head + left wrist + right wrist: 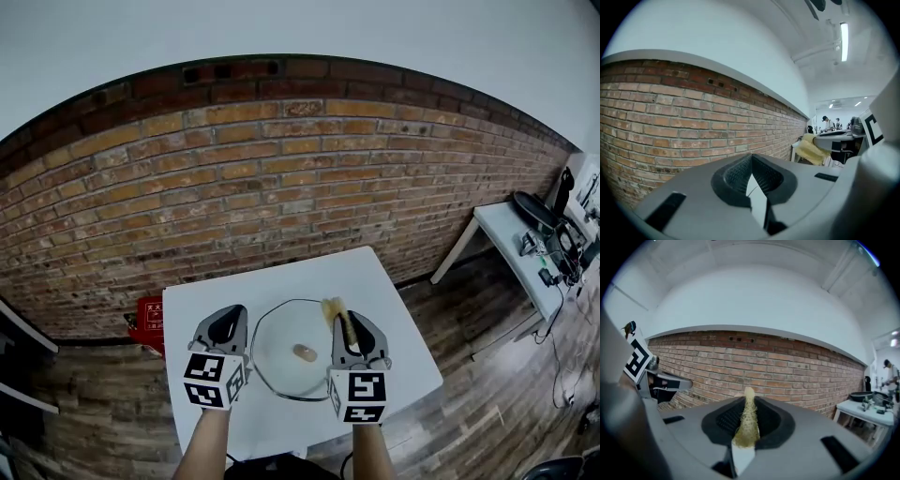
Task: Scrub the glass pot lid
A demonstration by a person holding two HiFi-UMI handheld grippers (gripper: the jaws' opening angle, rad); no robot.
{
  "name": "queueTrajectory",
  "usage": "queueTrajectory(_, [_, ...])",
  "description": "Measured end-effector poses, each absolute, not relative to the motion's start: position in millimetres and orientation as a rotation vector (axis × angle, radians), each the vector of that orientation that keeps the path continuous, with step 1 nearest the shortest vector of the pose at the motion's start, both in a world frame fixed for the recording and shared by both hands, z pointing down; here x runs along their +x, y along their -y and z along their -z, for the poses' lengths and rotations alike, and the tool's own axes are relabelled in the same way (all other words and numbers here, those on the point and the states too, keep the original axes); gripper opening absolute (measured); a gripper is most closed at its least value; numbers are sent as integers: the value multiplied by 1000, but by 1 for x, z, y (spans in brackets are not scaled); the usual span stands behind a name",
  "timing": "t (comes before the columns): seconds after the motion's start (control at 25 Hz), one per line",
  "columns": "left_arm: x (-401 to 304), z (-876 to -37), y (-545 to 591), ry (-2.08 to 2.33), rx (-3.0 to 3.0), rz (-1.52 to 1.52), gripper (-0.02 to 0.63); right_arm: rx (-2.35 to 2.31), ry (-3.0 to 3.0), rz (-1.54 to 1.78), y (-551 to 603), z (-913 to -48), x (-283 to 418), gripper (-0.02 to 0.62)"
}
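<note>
Item: round glass pot lid (281,361) with a pale knob (304,352), lying near the middle of a white square bench (394,328). Obscured: in the head view the lid's left and right rims pass under the two tongs; neither gripper view shows the lid or the bench. Both forearms are cut off at the bottom edge. A red object (145,323) on the floor is half hidden behind the bench's left edge, and its kind cannot be told. Clearance: bare bench top lies all round the lid, widest toward the far edge; a red-brown brick wall (281,187) stands beyond, wooden plank floor (469,412) lies to either side, and a second white bench (511,248) carrying dark gear stands well apart on the right. Left tongs (751,161): jaws brought fully together, nothing between them (only their ribbed pads meet). Right tongs (749,401): jaws clamped on a yellow scouring sponge (747,427), which is pinched thin and sticks out past the tips. Both tongs are held side by side, the lid between them in the head view.
</note>
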State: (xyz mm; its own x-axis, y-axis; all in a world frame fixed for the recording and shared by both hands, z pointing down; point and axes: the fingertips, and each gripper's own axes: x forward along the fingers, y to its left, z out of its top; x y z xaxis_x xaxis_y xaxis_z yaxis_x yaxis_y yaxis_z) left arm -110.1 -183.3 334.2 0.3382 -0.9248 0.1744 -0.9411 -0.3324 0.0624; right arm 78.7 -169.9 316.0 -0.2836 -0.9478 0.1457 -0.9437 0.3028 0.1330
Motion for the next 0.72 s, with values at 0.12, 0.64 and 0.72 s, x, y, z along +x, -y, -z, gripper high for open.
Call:
queueTrajectory(0.12, [-113, -315, 175, 1749, 2456, -118, 12, 1760, 2386, 70, 162, -301, 78, 58])
queueTrajectory(0.64, [-104, -247, 158, 1823, 2572, 12, 12, 1820, 2448, 205, 145, -247, 82, 58])
queueTrajectory(0.72, [-101, -242, 159, 1822, 2587, 19, 12, 1833, 2448, 220, 144, -242, 83, 58])
